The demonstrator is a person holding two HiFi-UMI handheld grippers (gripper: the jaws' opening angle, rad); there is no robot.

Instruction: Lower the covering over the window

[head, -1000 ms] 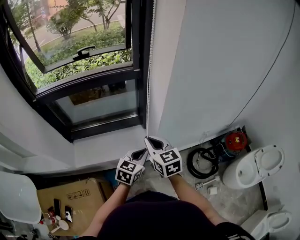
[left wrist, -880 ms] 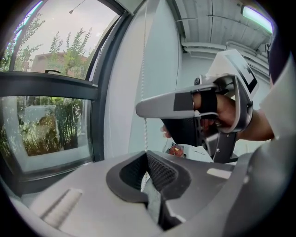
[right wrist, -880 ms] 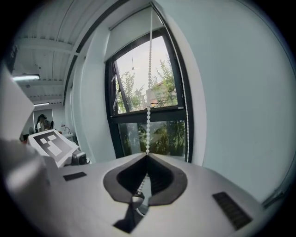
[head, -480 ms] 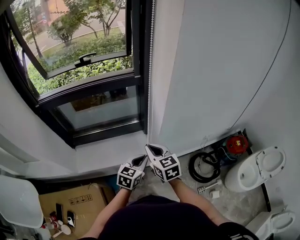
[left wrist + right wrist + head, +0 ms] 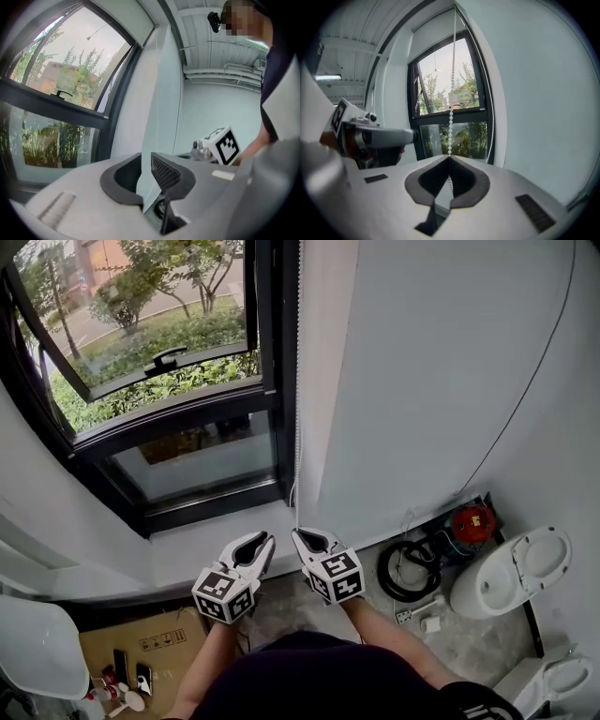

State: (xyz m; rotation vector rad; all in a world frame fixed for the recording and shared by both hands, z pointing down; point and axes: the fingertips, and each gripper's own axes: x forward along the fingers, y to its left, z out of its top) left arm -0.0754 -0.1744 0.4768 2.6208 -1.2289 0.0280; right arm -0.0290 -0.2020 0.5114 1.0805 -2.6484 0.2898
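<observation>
Blind [image 5: 433,30] is rolled up high and covers only the top strip of the window [image 5: 178,381]. The rest of the glass is bare.

Bead chain [image 5: 298,381] hangs straight down the right side of the black frame, just beside the white wall [image 5: 441,381]. The right gripper view shows a second strand running along the frame further right.

My right tool [image 5: 298,536] is clamped on the chain near its low end. The jaws are fully together, the beads come up out of the tips, and the strand above is straight.

My left tool [image 5: 263,540] sits just left of the right one, off the chain. Its jaws have just been opening and now stand partly apart with nothing between them. The left gripper view shows only wall through the gap.

The two tools are near each other but not touching, both at the front edge of the sill [image 5: 206,540], near its right end.

The upper sash is tilted open outward, with a black handle [image 5: 167,356] on its lower rail.

On the floor:
- cardboard box [image 5: 150,643], lower left
- black hose coil [image 5: 405,568] against the wall, with a red round unit [image 5: 472,518] just past it
- white toilet bowl [image 5: 511,573], far right
</observation>
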